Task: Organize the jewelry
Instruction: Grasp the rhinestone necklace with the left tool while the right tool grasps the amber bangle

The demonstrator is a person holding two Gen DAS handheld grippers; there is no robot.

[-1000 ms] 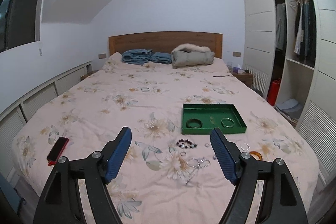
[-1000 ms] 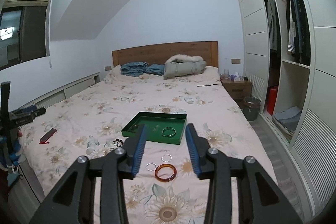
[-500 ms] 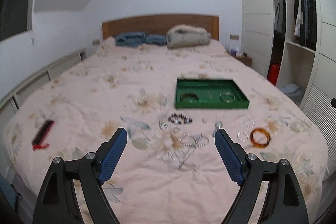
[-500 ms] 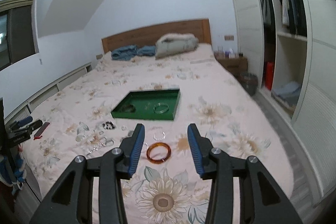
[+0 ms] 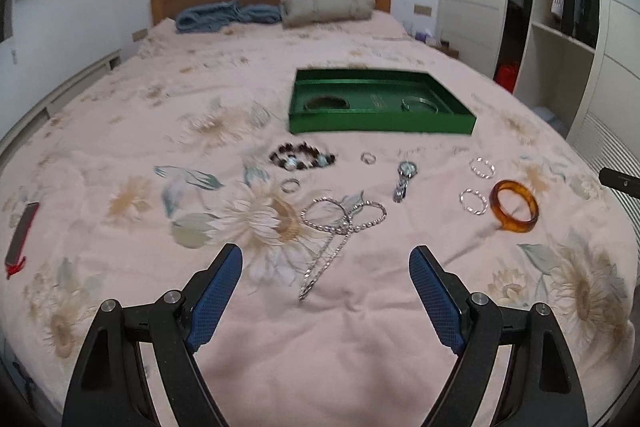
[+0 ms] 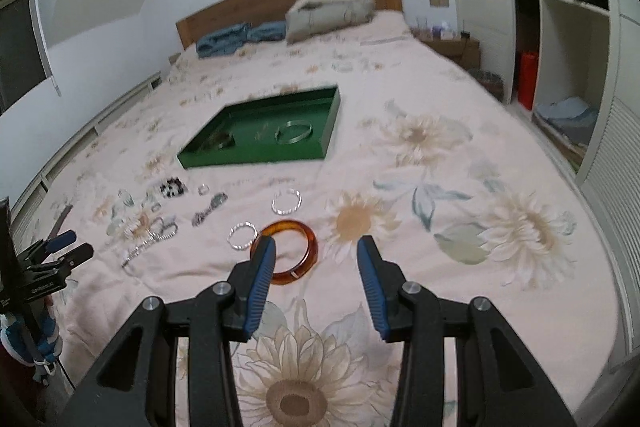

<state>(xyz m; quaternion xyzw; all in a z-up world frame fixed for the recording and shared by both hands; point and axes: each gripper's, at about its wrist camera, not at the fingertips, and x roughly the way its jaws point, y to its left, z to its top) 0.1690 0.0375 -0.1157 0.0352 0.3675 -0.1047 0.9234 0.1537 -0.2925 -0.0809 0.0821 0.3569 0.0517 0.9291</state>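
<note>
Both views closer to the bedspread (image 5: 360, 347) than a second ago. Left gripper (image 5: 326, 267) spread wide, empty, above silver chain (image 5: 340, 223). Right gripper (image 6: 316, 259) parted, empty, over amber bangle (image 6: 296, 247). Green tray (image 5: 380, 107) at 12 o'clock, two bangles inside. Watch (image 5: 404, 179), rings and bead bracelet (image 5: 302, 155) loose between.

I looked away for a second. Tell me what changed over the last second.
Both hand-held grippers dipped toward the bed and moved closer to the loose jewelry. The right hand-held gripper opened wider and now hangs by the amber bangle; the left hand-held gripper faces the silver chain, open as before. Nothing was grasped. The green tray and all pieces lie unmoved.
</note>
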